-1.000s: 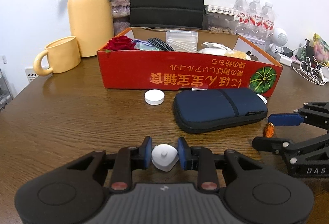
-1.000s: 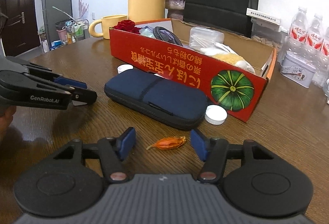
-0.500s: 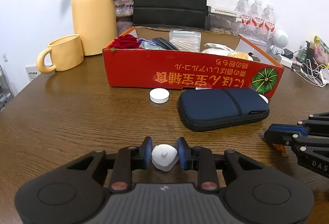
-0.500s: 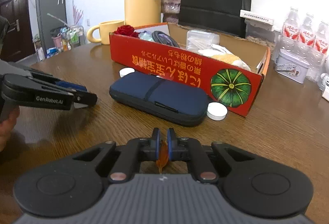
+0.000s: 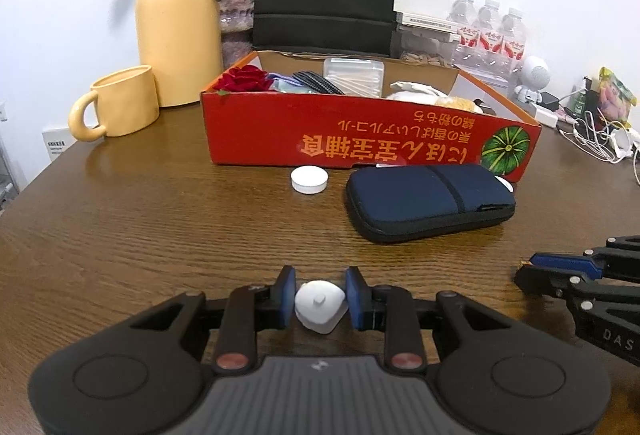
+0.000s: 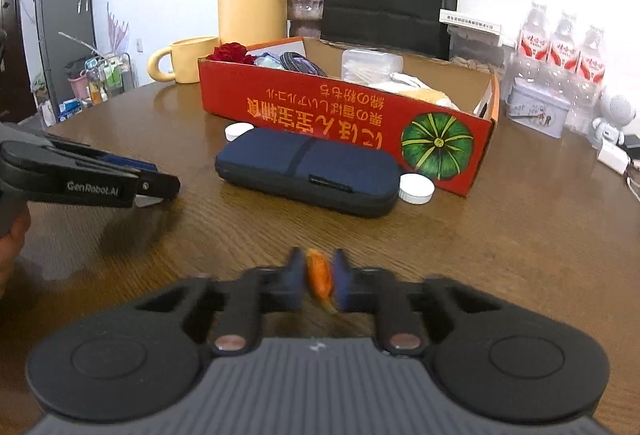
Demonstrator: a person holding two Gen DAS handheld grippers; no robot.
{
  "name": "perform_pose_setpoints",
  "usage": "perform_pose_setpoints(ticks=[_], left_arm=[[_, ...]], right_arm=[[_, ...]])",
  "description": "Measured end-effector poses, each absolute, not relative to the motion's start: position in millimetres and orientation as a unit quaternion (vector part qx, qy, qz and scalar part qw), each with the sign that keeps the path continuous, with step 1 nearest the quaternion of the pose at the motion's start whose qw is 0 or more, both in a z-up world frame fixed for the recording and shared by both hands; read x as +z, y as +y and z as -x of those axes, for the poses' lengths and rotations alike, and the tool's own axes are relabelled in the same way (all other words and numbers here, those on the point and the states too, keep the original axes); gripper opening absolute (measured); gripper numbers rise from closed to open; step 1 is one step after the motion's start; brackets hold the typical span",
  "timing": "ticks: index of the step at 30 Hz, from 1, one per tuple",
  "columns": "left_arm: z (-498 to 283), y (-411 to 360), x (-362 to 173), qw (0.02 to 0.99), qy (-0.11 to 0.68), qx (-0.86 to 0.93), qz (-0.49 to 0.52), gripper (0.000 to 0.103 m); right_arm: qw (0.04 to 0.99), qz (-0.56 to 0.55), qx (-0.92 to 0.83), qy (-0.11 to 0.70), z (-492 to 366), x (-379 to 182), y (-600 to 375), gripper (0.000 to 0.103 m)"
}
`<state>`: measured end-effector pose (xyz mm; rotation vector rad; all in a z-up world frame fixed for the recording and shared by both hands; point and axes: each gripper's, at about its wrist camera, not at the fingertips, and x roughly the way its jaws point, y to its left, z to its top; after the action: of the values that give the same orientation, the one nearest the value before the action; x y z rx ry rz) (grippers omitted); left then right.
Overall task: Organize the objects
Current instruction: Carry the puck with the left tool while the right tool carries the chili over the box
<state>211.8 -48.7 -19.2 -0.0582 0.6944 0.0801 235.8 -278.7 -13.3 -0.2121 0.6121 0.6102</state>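
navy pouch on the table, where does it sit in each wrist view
Left wrist: the navy pouch lies right of centre, just in front of the red box, a white cap to its left.
Right wrist: the navy pouch lies at centre, along the red box front.
Shared landmark: the green pumpkin print on the box front.

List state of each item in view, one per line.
left gripper: shut on white piece
right gripper: shut on orange pod
red box: open, partly filled
navy case: closed, flat on table
yellow jug: upright, lidded
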Motion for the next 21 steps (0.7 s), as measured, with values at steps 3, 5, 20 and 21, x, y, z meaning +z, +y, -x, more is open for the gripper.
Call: perform_pose_setpoints(ticks=[3, 5, 20, 21], left_arm=[[-211, -48, -17, 0.940, 0.339, 0.033, 0.028, 0.025], [-211, -49, -14, 0.941, 0.335, 0.028, 0.025, 0.025], [-247, -46, 35, 0.963, 0.271, 0.002, 0.006, 0.025], [-252, -45, 38, 0.964, 0.267, 0.000, 0.005, 0.025]], right_arm=[[0.911, 0.093, 0.282, 0.286, -233, -11, -280, 0.013], [0.916, 0.079, 0.277, 0.279, -233, -6, -282, 0.013], [0.944, 0.020, 0.242, 0.224, -258, 36, -259, 0.013], [0.946, 0.019, 0.239, 0.220, -262, 39, -256, 0.013]])
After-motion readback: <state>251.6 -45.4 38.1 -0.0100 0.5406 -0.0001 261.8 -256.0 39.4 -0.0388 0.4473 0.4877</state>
